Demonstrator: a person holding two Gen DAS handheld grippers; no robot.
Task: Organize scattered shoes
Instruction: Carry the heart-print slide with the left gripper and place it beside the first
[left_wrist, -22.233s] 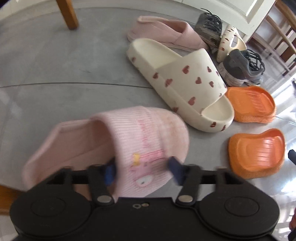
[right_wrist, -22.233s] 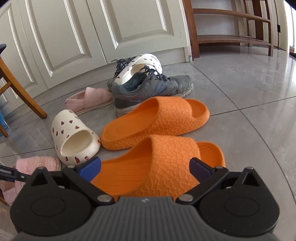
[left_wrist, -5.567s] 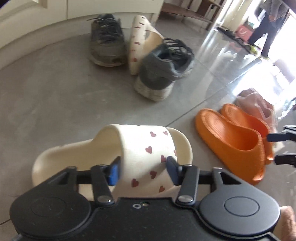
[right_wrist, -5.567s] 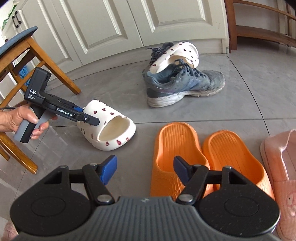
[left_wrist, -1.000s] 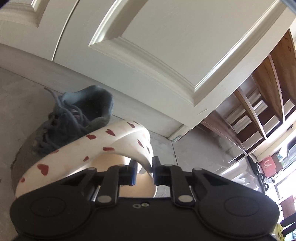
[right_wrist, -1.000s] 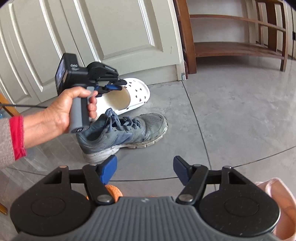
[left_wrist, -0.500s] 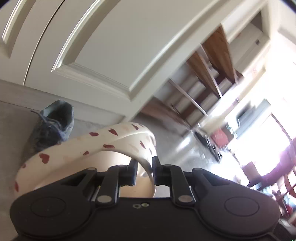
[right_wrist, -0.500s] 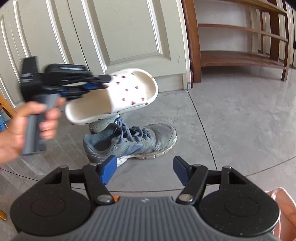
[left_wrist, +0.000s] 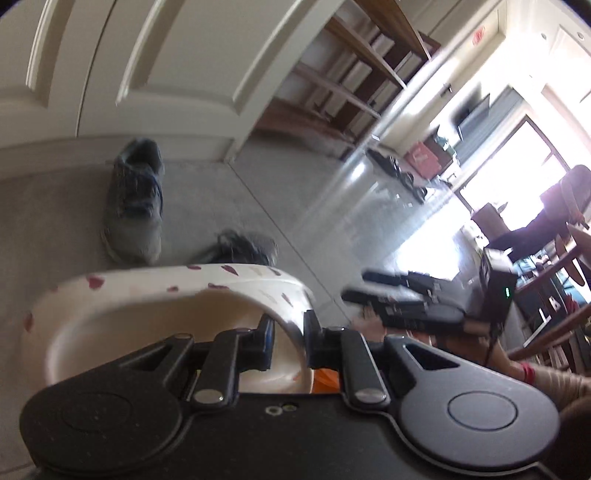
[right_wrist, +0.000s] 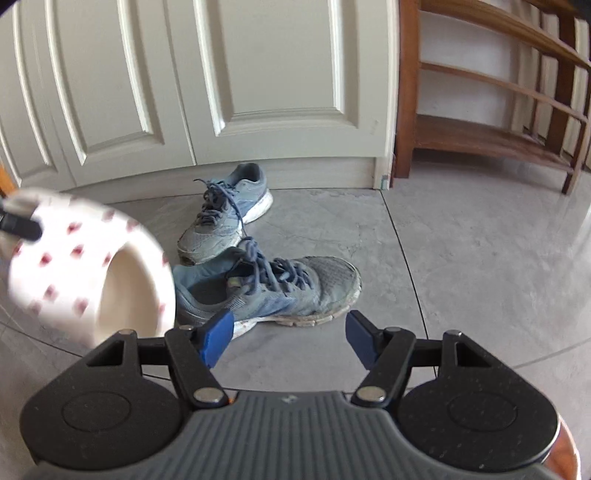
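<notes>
Above the floor, the left gripper pinches only the heart slide's thin strap edge; it could slip free onto the 2 sneakers. The right gripper's fingers are spread, empty.

We're seeing a grey tiled floor carrying two grey-blue sneakers: one sneaker is lying near the white doors, the other sneaker is sitting just in front, almost touching it.
</notes>
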